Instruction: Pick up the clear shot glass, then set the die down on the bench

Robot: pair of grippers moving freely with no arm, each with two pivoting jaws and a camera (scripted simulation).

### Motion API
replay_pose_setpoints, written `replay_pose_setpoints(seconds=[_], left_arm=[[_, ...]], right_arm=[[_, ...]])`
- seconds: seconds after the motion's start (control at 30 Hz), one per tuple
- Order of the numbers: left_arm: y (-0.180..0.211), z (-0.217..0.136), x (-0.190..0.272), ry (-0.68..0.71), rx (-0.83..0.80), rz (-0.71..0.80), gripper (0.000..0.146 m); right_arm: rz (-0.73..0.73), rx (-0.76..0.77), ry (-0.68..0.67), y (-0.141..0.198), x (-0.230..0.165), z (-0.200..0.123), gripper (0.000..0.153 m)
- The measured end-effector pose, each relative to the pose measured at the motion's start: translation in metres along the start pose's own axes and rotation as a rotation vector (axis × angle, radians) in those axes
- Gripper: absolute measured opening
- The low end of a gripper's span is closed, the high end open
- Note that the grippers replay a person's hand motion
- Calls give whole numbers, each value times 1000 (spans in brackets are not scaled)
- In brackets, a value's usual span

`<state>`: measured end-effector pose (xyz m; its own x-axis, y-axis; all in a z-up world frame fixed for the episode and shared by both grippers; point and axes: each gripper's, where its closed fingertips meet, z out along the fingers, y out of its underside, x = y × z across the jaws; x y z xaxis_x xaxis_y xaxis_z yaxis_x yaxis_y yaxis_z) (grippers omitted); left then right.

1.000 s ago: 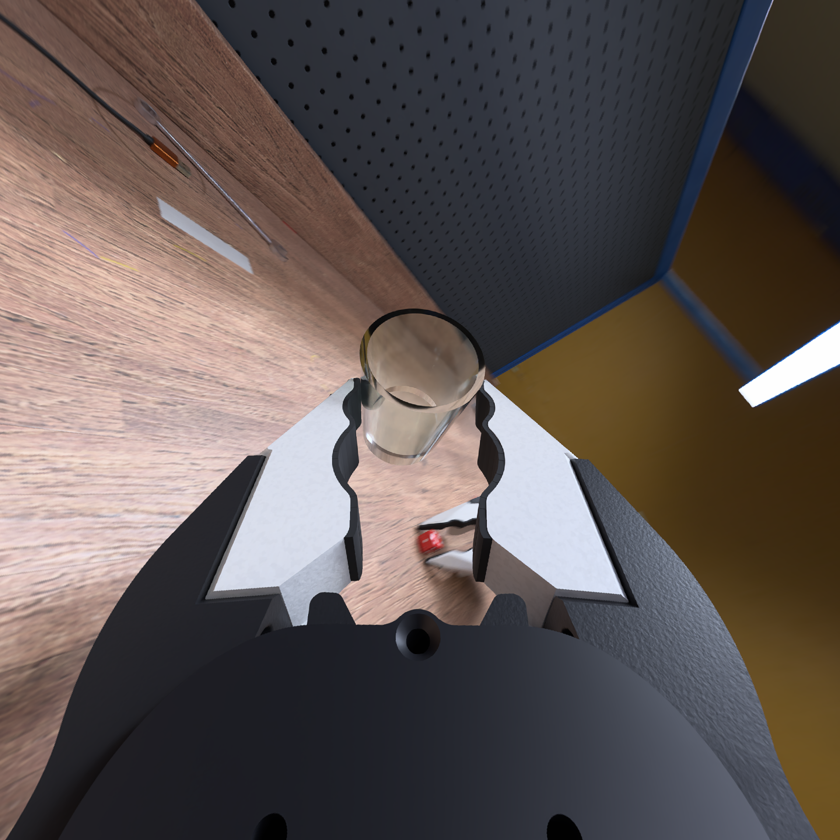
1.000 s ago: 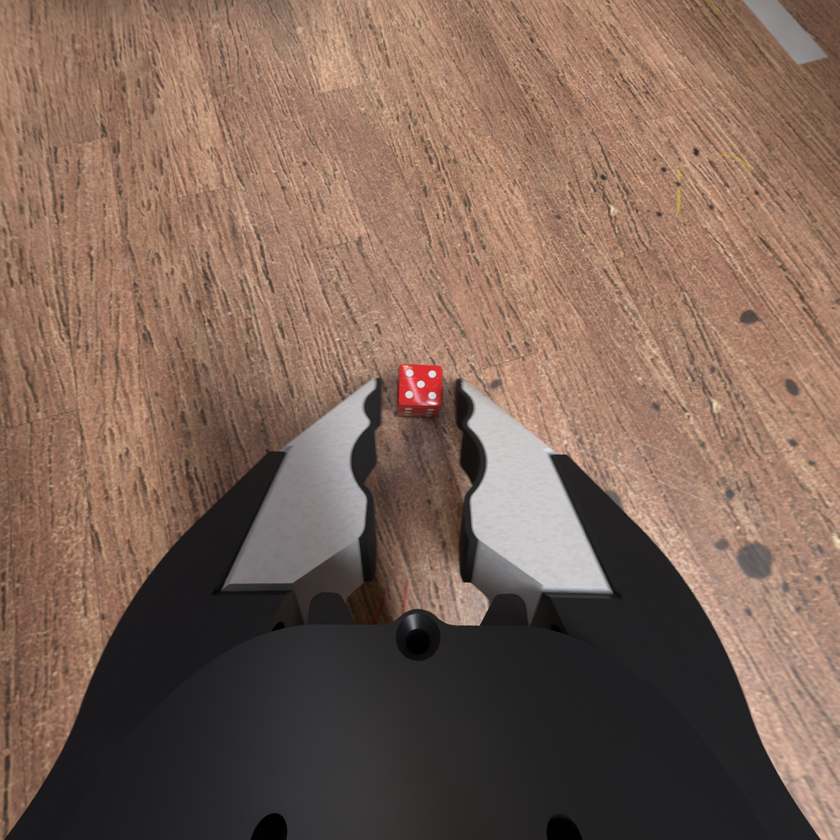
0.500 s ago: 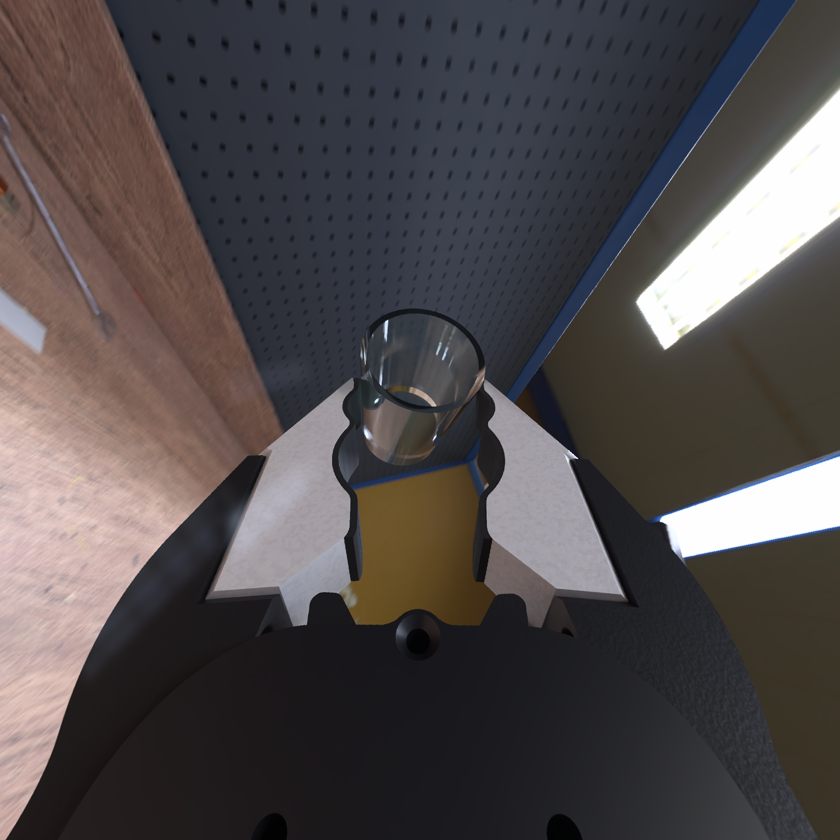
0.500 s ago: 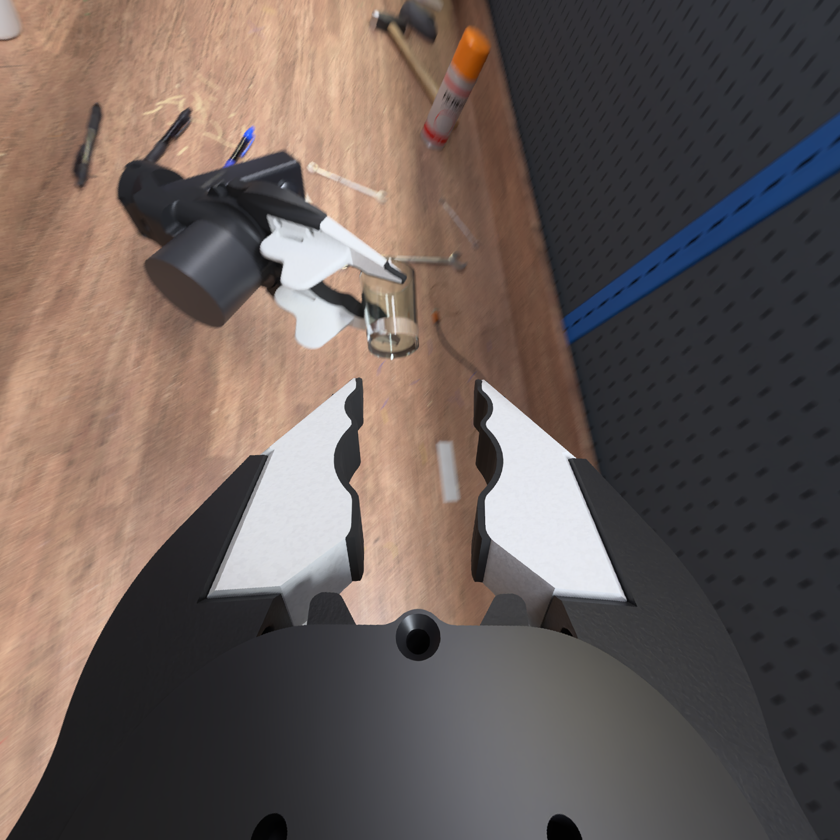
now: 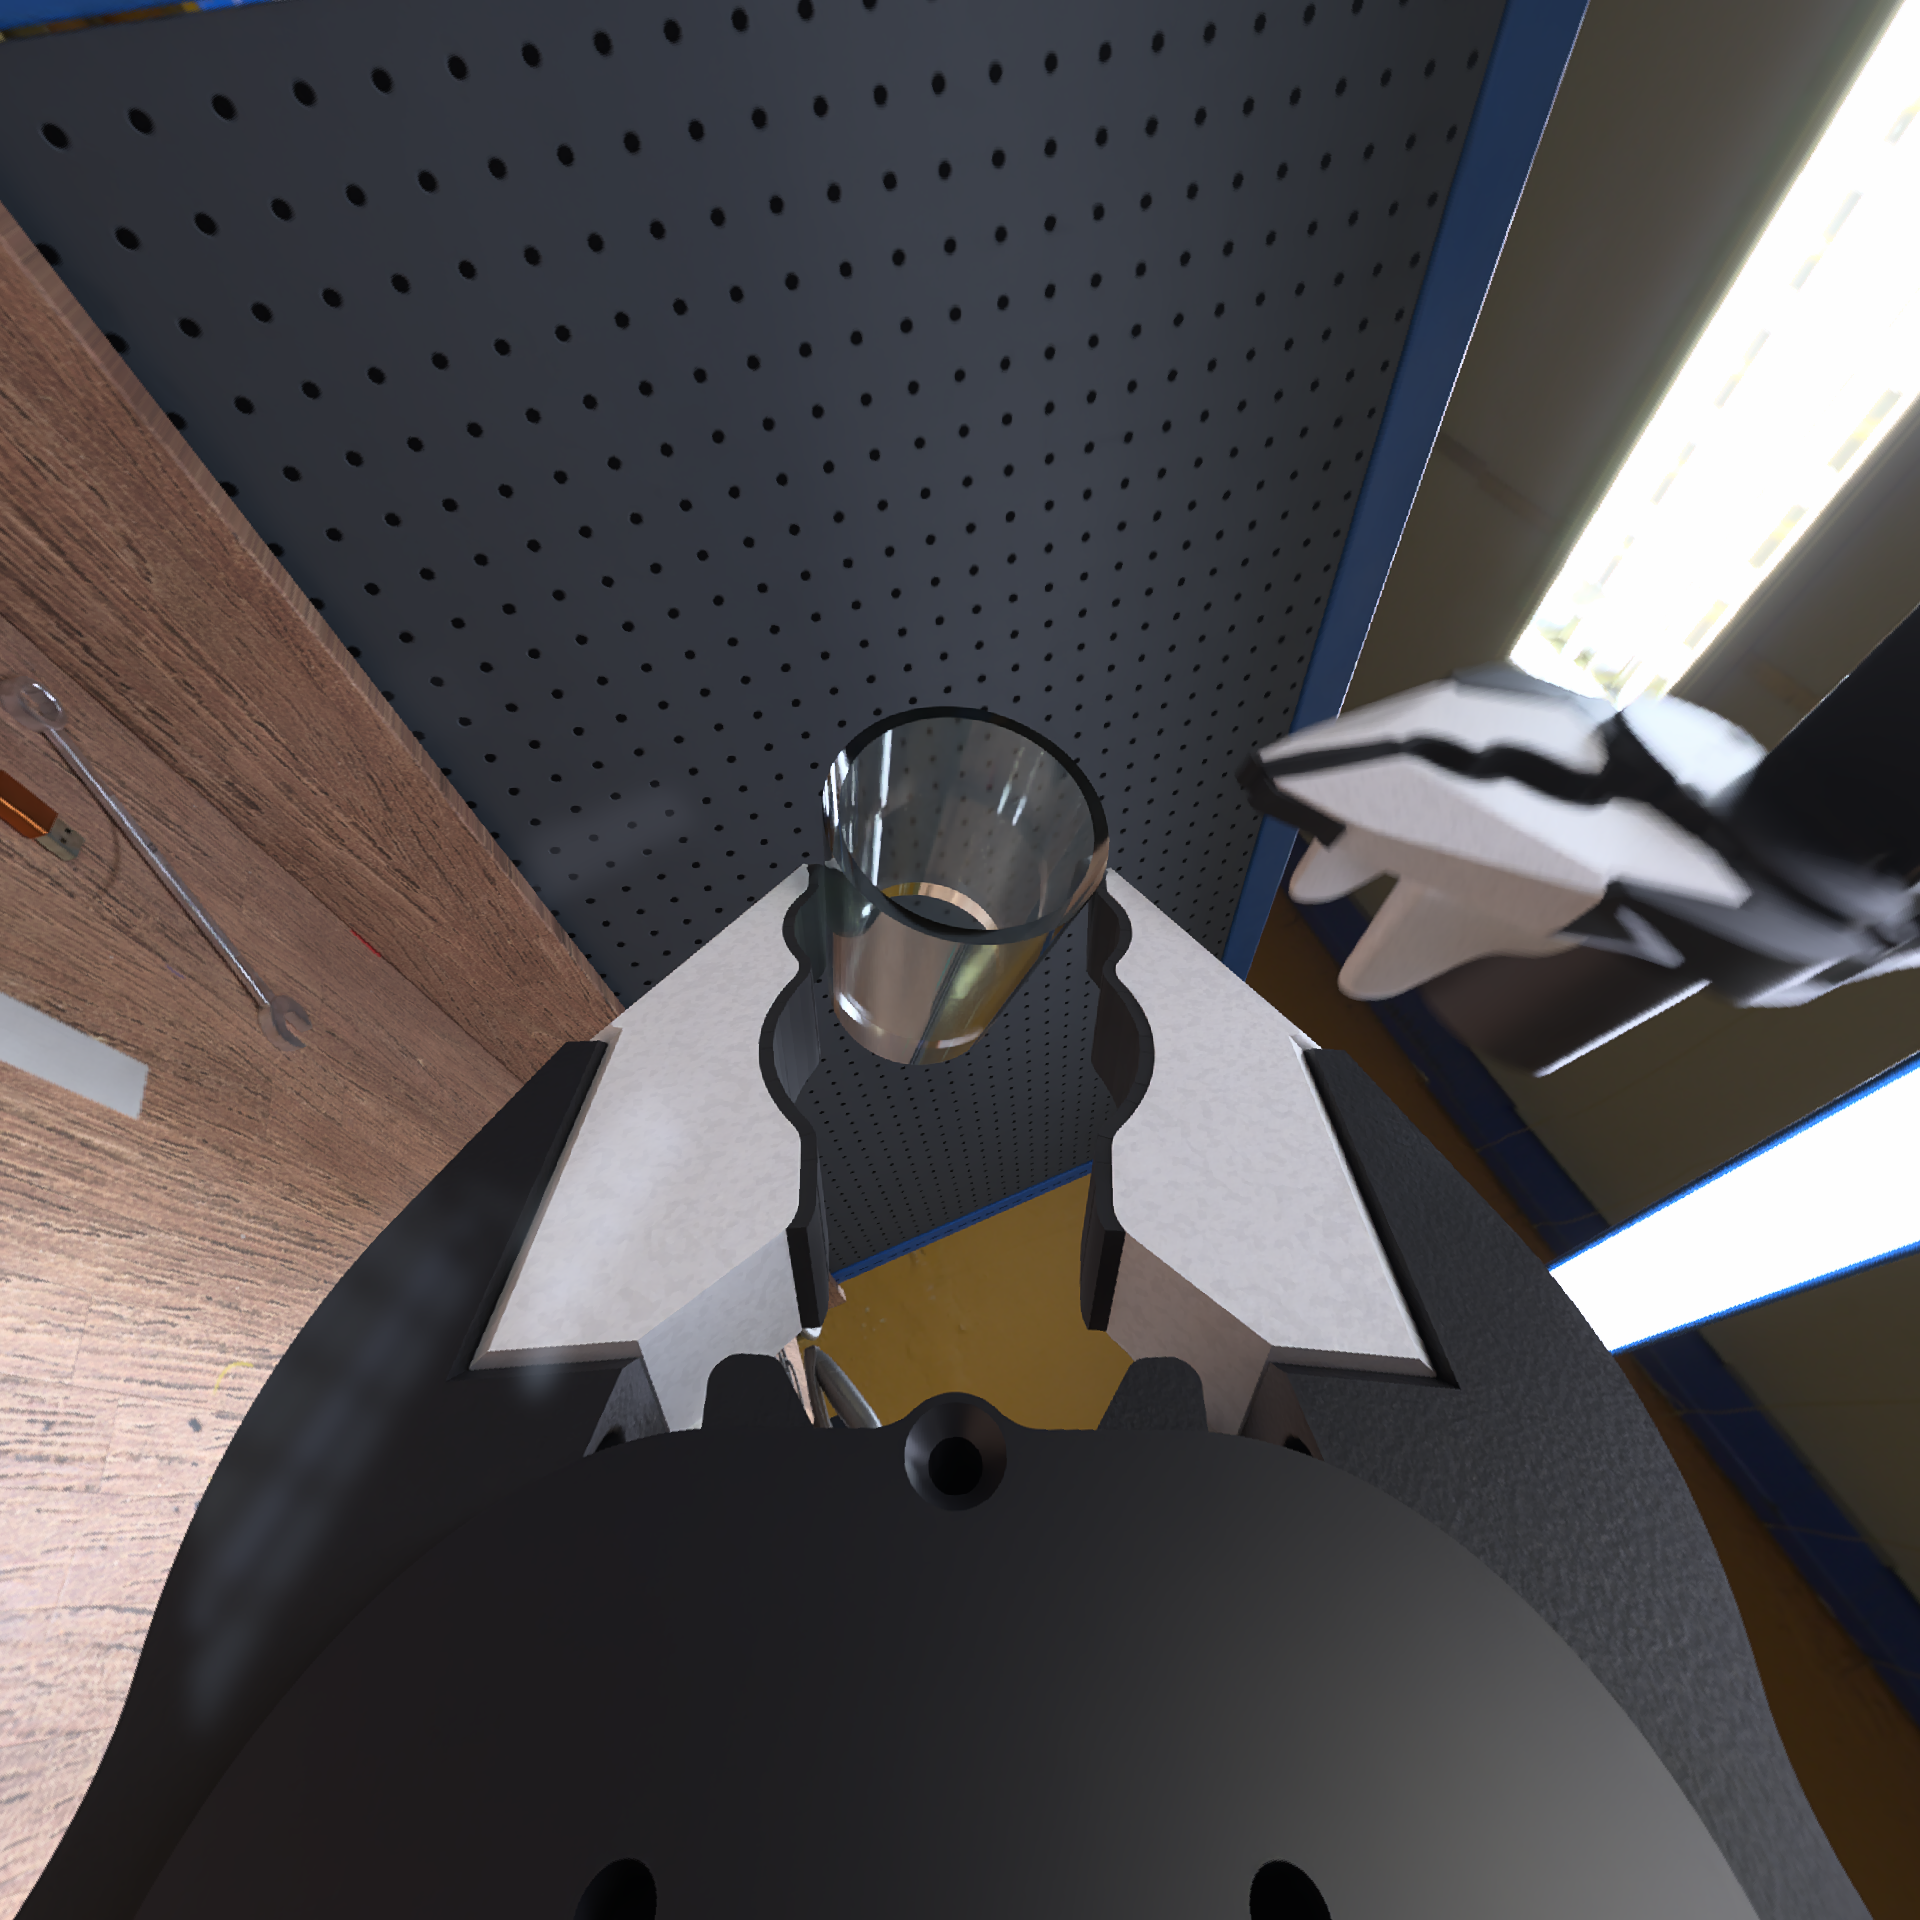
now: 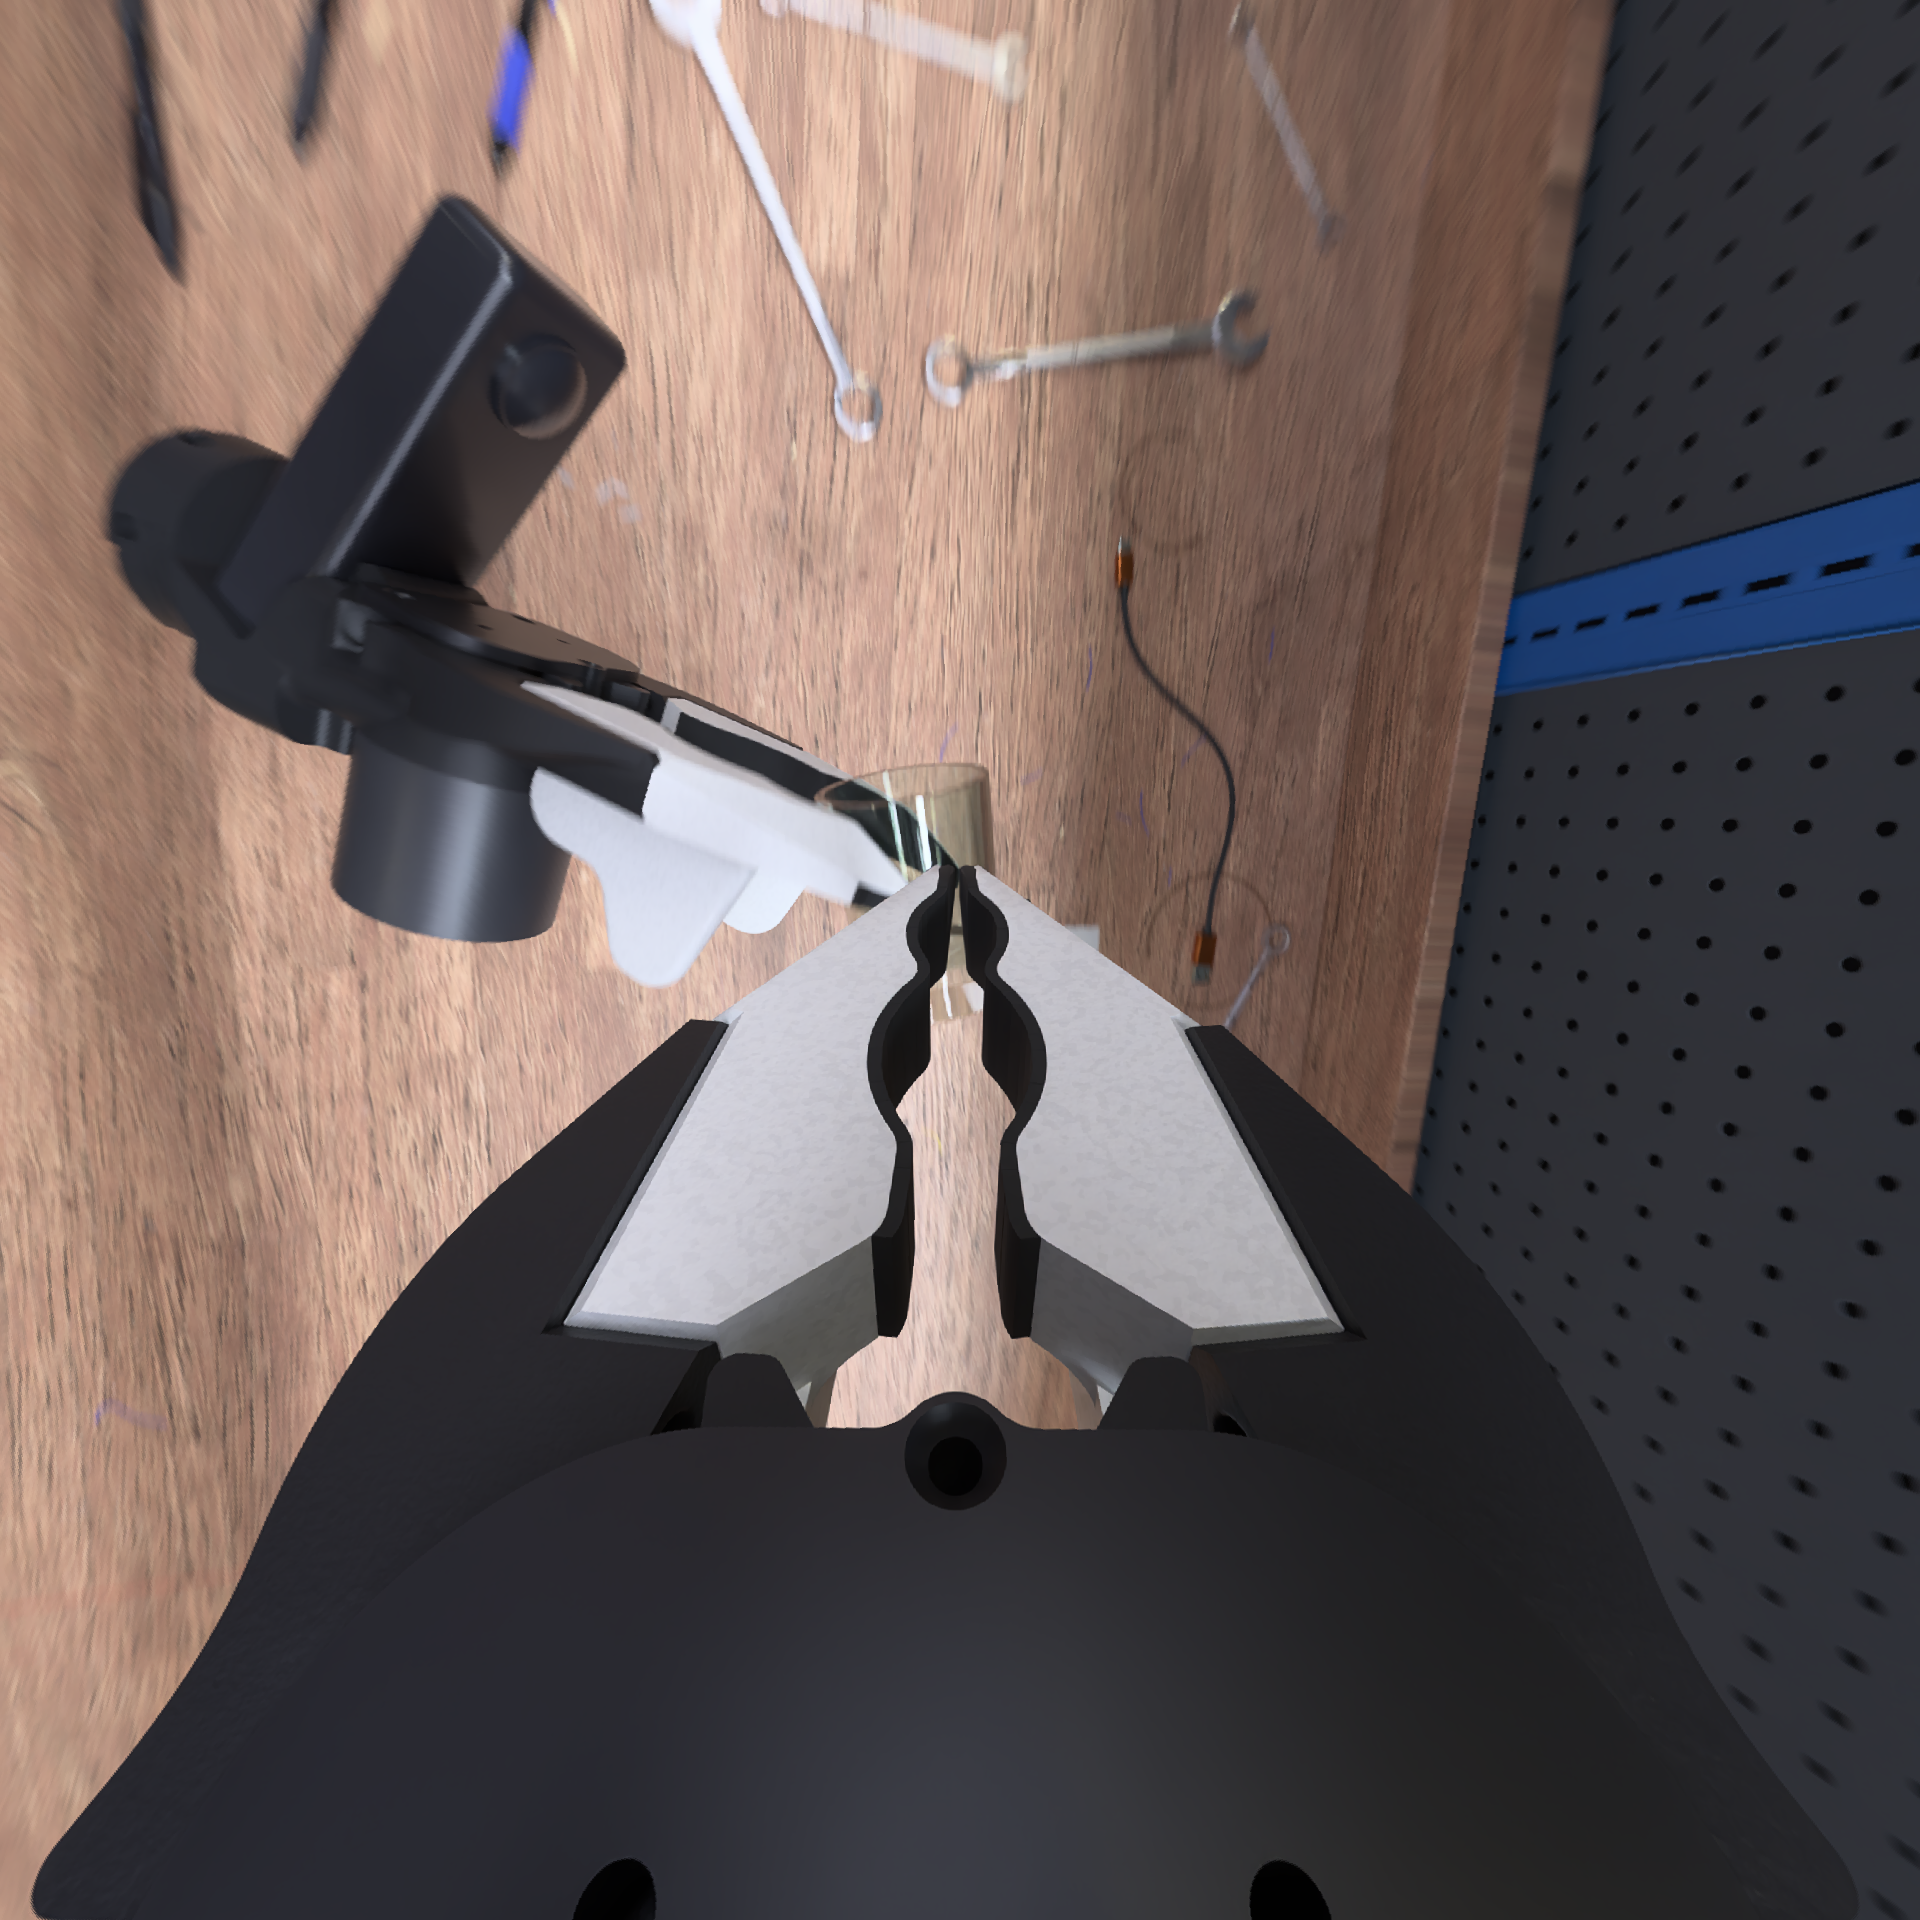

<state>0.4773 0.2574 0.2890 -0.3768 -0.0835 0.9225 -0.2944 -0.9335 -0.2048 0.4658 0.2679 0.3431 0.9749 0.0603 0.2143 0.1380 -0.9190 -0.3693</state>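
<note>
My left gripper (image 5: 956, 894) is shut on the clear shot glass (image 5: 961, 883) and holds it at its fingertips in the air, in front of the dark pegboard (image 5: 831, 364). The glass is tilted, mouth towards the camera, and looks empty. In the right wrist view the left gripper (image 6: 883, 831) holds the glass (image 6: 961, 821) above the wooden bench (image 6: 312, 1143). My right gripper (image 6: 956, 883) is shut with nothing seen between its fingers, its tips close beside the glass. It also shows at the right of the left wrist view (image 5: 1273, 779). The die is not in view.
On the bench lie several wrenches (image 6: 1091, 348), a black cable with orange plugs (image 6: 1226, 790), pens (image 6: 509, 94) and a white strip (image 5: 62, 1049). The pegboard with a blue rail (image 6: 1714, 603) stands along the bench's back edge. Another wrench (image 5: 166, 862) lies near it.
My right gripper has shut and moved close to the held glass, and now shows in the left wrist view. The left gripper still holds the glass and has turned slightly.
</note>
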Motion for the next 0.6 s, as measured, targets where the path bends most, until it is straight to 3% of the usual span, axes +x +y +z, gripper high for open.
replay_pose_setpoints(seconds=[0.13, 0.23, 0.47, 0.6], left_arm=[[6, 3, -2, -19, 6, 52, 51], [5, 1, -3, -36, 16, 75, 51], [-3, -3, 1, -32, 36, 93, 51], [-7, -6, 0, -34, 52, 83, 50]], right_arm=[[-50, -274, 26, -2, 0, 29, 1], [15, -431, 28, 9, 5, 42, 1], [29, -449, 59, 0, 7, 47, 1], [23, -421, 5, -9, -3, 47, 0]])
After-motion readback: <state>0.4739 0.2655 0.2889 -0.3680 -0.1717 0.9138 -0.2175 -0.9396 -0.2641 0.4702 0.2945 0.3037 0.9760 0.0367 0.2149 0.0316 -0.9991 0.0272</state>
